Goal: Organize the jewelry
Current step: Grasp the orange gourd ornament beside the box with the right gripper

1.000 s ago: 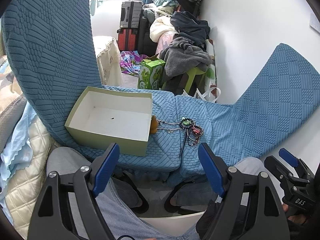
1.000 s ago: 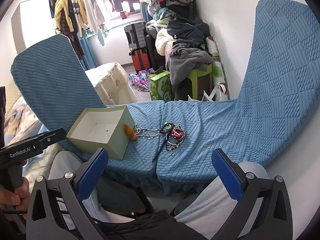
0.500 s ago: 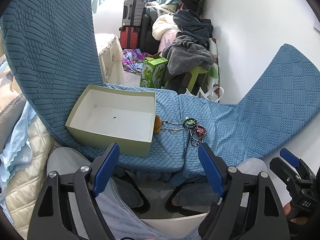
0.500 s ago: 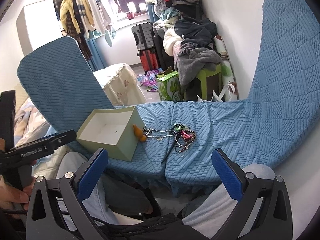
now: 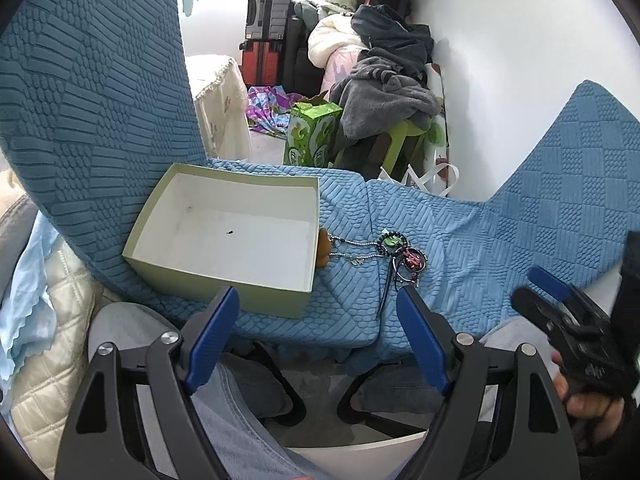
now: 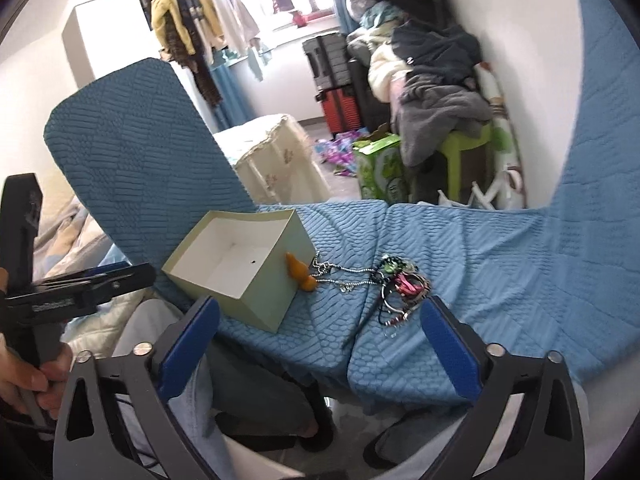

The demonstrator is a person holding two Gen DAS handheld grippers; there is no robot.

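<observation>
A pile of jewelry lies on the blue cushion: bead bracelets, a silver chain and an orange pendant against the box's side. An open, empty pale green box stands to its left. My left gripper is open and empty, just short of the box's near wall. My right gripper is open and empty, near the cushion's front edge below the jewelry. The right gripper also shows in the left wrist view.
The blue textured cushion rises into upright backs at left and right. My knees in grey trousers are below its front edge. Behind it stand a green carton, piled clothes and suitcases.
Both grippers have moved forward toward the cushion, so the box and jewelry look larger and nearer. Both stay open. The jewelry and box have not moved.
</observation>
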